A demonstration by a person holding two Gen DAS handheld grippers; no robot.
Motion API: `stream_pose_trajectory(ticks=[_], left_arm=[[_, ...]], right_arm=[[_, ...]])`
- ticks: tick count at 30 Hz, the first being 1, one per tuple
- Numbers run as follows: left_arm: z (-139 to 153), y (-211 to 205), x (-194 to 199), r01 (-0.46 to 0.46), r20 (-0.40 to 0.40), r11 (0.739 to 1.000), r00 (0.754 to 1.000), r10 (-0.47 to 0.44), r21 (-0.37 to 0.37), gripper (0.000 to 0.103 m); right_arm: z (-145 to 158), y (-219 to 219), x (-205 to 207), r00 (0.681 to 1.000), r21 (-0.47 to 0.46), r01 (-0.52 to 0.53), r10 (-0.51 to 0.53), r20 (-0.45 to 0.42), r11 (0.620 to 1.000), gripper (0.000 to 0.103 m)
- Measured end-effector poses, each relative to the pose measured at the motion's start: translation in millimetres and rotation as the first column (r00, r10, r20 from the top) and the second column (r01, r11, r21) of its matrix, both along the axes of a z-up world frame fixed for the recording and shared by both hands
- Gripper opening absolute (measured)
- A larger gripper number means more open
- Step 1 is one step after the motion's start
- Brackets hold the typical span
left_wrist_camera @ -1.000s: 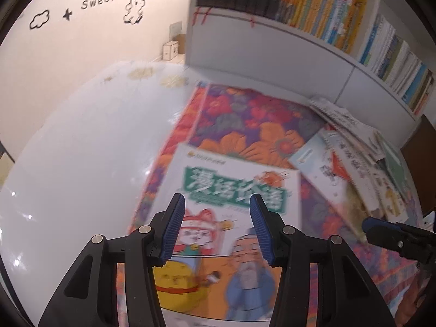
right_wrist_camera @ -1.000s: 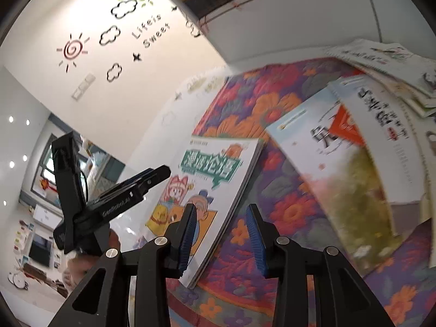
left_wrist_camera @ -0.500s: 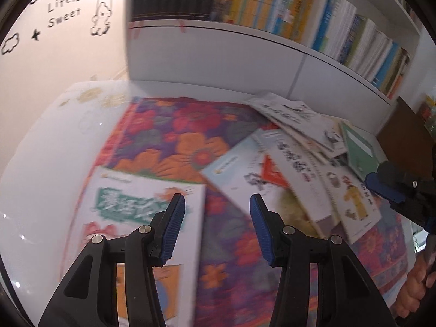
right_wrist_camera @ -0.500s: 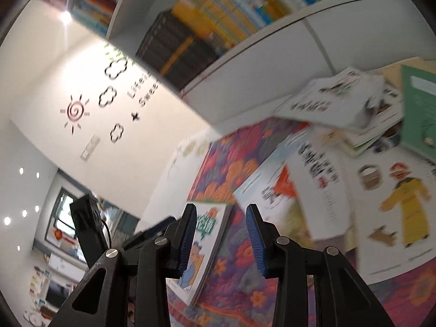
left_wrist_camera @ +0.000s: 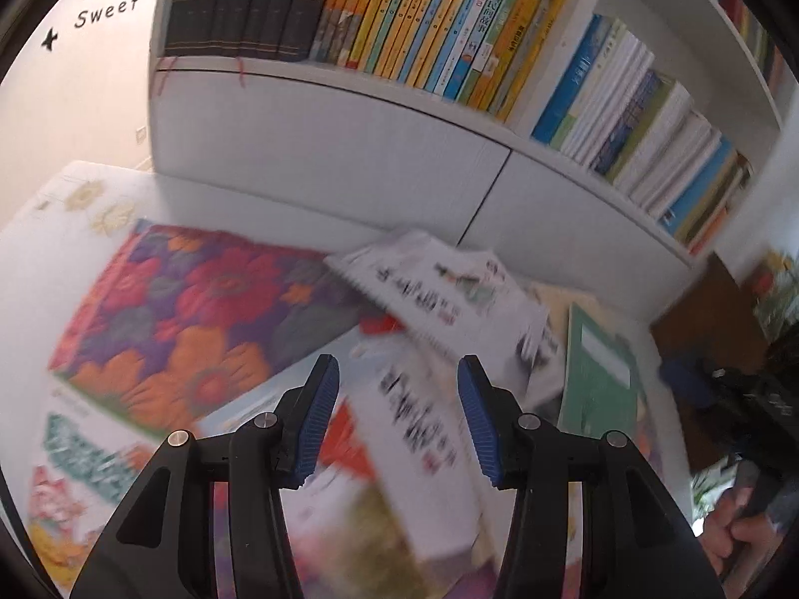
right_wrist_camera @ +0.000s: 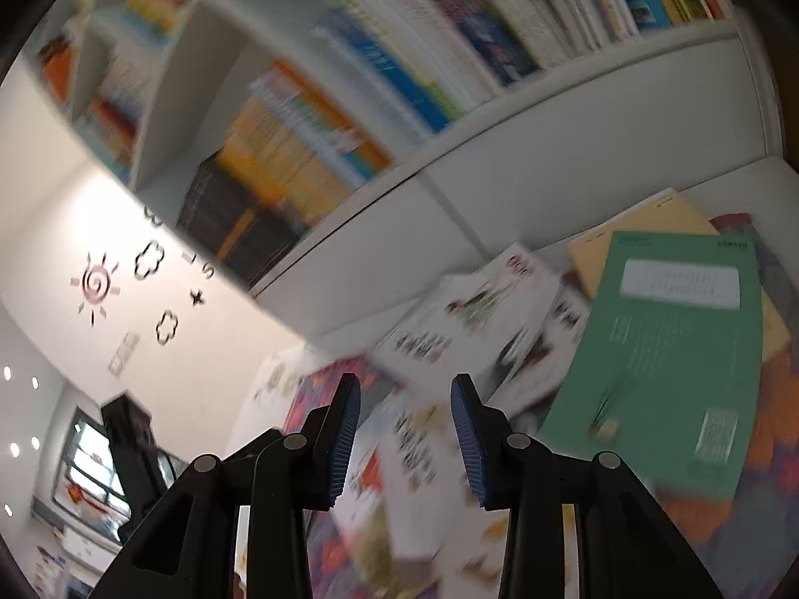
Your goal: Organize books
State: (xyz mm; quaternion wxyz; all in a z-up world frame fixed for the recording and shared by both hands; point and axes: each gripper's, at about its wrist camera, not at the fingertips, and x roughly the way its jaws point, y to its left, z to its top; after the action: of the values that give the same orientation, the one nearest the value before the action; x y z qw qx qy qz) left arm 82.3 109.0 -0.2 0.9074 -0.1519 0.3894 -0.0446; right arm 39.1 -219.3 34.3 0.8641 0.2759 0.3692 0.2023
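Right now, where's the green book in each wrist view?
Left wrist: green book right of centre, just right of the left gripper, beside a white picture book.
Right wrist: green book at right, large, overlapping a tan book.
Shared landmark: the white picture book.
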Motion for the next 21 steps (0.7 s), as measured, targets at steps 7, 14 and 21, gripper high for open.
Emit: stream_pose_trajectory(ticks=[7,14,21], left_arm=[[-50,-11,65,-0.042,-0.072,0.999,0.997,0.040,-0.028,0.046],[-79,-5,99,-0.058,-0.110,0.998,0.992,0.057,-0.005,0.046],[-95,-11,107,0.027,-0.111,0.997,0.993,-0.036,-0.075,0.046]], right_arm=[[-68,-12,92,0.985,-0.094,0.033,-0.048,-0.166,0.995,0.036],[-108,-6,149,0.967,-0.156,0.067,-0.102,-0.232,0.985,0.036],[-113,20,161,0.986,-0.252,0.066,-0.102,-0.132,0.965,0.038]])
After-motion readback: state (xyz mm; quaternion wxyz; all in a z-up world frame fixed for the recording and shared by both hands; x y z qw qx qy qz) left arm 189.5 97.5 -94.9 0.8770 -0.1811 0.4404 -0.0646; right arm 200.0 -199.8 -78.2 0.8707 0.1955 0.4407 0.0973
